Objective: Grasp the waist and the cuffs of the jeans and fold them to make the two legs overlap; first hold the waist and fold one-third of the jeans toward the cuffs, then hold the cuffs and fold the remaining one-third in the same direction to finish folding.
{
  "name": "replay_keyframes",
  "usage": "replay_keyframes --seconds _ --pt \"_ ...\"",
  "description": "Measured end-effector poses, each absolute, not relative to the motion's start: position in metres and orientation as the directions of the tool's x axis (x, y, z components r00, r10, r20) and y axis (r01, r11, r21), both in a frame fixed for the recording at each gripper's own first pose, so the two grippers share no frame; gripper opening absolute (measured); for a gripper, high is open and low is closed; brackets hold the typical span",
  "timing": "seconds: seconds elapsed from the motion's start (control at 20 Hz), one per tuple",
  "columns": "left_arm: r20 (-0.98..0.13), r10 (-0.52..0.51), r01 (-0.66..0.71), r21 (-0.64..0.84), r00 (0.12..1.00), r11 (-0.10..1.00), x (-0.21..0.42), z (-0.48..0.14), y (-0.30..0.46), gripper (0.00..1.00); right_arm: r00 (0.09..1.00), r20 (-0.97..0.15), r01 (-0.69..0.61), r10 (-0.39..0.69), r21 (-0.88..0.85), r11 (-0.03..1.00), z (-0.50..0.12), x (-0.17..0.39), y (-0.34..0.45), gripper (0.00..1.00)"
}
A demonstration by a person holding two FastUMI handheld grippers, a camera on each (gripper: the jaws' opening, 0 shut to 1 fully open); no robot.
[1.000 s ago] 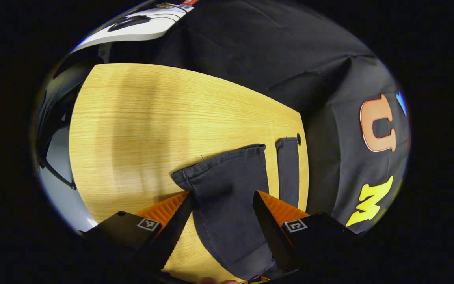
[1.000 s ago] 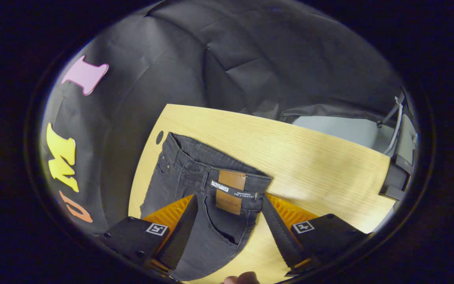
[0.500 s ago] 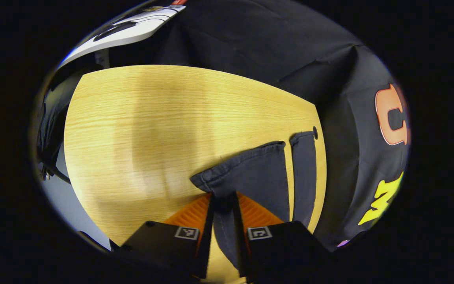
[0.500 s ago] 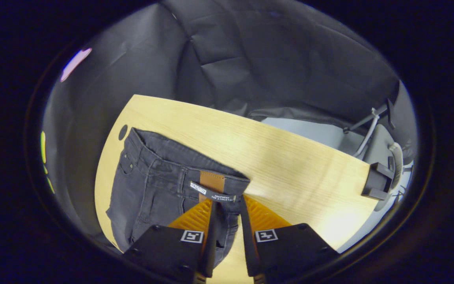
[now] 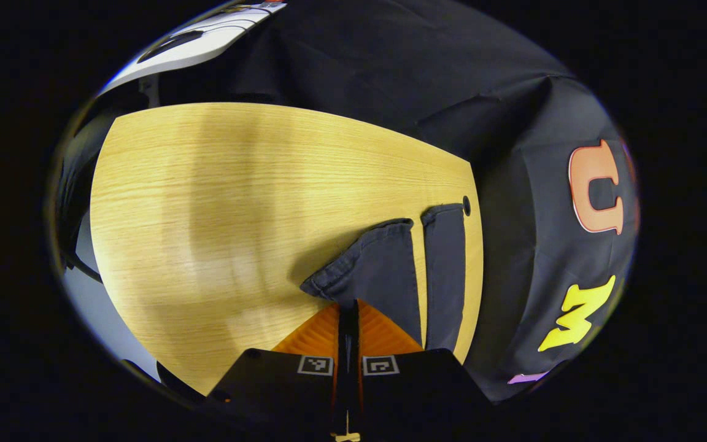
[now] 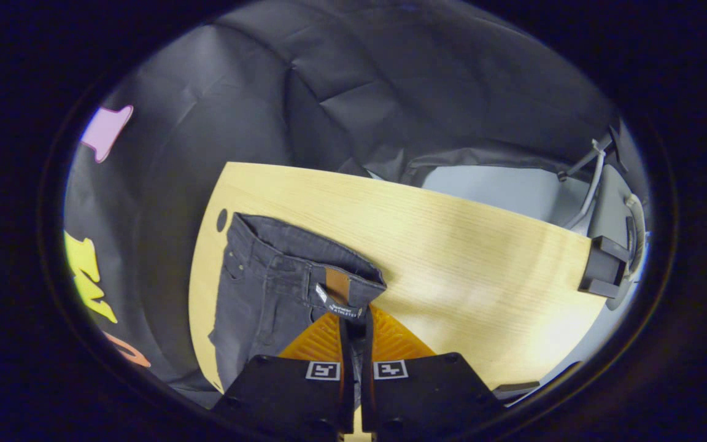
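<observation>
Two pinches, left hand-held gripper [image 5: 348, 305] clenched on jeans cuff [image 5: 370, 266] (lifted), right hand-held gripper [image 6: 353, 314] clenched on waist [image 6: 304, 261]

A light wood-grain table [image 5: 218, 202] is standing in the booth, its surface catching soft bands of light and shadow. A small dark round hole [image 5: 466, 205] is sitting near one corner of the tabletop. Black cloth [image 6: 390, 86] is hanging creased and folded behind and beside the table as the booth's wall. Past the far edge in the right gripper view, a pale grey floor [image 6: 501, 193] is showing, with a grey stand and cables [image 6: 611, 209] beside a dark clamp [image 6: 599, 276] gripping the table's edge.
</observation>
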State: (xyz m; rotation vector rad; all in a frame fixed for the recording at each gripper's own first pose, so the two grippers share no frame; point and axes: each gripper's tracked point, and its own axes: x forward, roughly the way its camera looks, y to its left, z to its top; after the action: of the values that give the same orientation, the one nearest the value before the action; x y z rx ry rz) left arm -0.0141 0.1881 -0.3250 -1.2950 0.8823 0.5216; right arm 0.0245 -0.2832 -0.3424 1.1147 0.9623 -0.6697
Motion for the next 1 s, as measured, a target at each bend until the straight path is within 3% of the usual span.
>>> replay_keyframes --seconds 0.3,0.35,0.4,1.0 --pt "-0.770 -0.190 -0.727 -0.638 0.609 0.254 0.003 -0.275 0.184 0.04 0.550 -0.833 0.768 0.060 0.533 0.356 -0.278 0.035 -0.275 0.05" --pt "-0.769 -0.197 -0.720 -0.639 0.608 0.270 0.007 -0.269 0.185 0.04 0.563 -0.824 0.756 0.066 0.546 0.360 -0.268 0.041 -0.274 0.01" --pt "-0.767 -0.206 -0.713 -0.641 0.608 0.284 0.012 -0.264 0.186 0.04 0.574 -0.816 0.745 0.072 0.556 0.368 -0.261 0.047 -0.271 0.05" --pt "-0.790 -0.287 -0.702 -0.613 0.542 0.361 0.120 -0.250 0.196 0.04 0.610 -0.784 0.685 0.117 0.596 0.419 -0.234 0.142 -0.274 0.05"
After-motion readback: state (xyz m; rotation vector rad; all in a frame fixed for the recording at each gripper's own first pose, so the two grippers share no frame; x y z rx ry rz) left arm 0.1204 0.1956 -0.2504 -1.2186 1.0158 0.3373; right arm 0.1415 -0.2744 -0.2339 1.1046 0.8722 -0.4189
